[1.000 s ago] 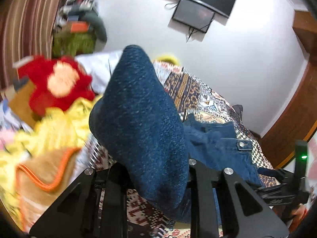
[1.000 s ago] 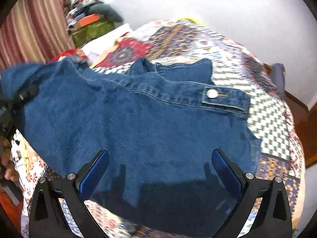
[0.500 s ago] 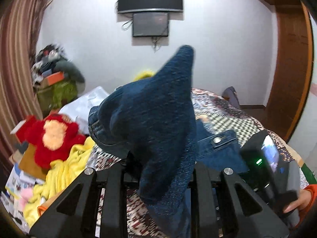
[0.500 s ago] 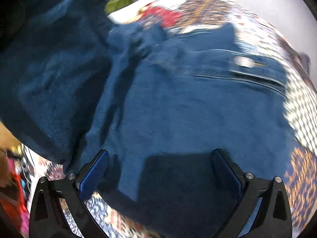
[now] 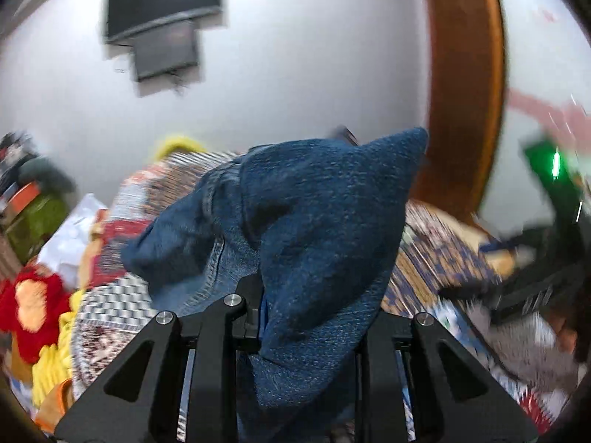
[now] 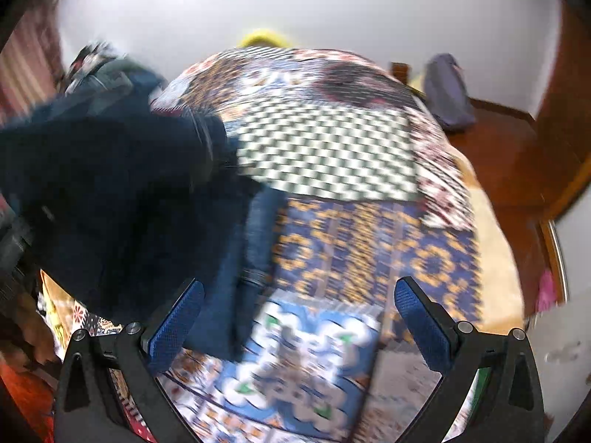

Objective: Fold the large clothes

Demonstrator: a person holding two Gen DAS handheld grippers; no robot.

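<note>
At the left edge of the bed, a red and orange plush toy lies beside a crumpled yellow cloth. The left gripper has its black jaws drawn narrow, clamped on a fold of the dark blue denim garment, which bunches up over the fingers and is lifted above the patchwork-patterned bedspread. In the right wrist view the same garment hangs dark over the bed's left side. The right gripper stands wide, its blue-padded fingers empty above the bedspread; the left pad sits close by the denim's edge, though motion blur hides whether they touch.
</note>
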